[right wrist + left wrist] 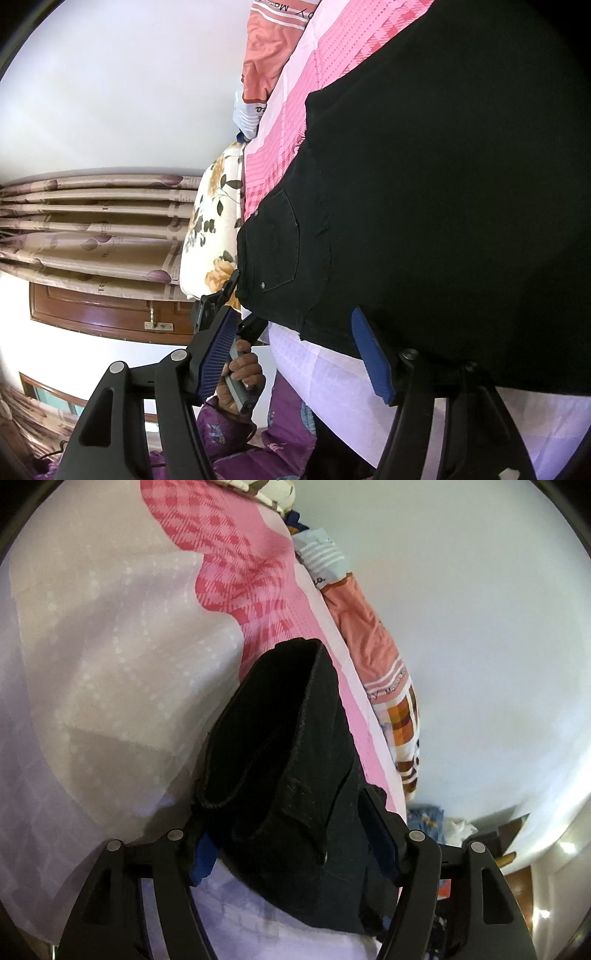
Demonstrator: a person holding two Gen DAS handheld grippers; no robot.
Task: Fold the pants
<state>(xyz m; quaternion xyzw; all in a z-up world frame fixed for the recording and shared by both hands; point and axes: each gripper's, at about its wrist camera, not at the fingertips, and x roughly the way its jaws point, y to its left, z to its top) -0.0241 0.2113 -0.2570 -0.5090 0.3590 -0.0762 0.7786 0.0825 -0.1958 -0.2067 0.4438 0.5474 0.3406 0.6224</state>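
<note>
Black pants (424, 192) lie spread across a bed (110, 635) covered in a pink and lilac checked sheet, the waist end with its back pocket (279, 240) nearest the right wrist camera. The right claw (295, 354) stands released, its blue-padded fingers (371, 356) apart, one at the fabric's edge. In the left wrist view, the left claw (291, 834) sits with the pants' hem ends bunched between its fingers; whether it is clenched on them cannot be told. A floral pillow (212, 229) lies beside the waistband, and an orange blanket (364, 627) runs along the wall.
</note>
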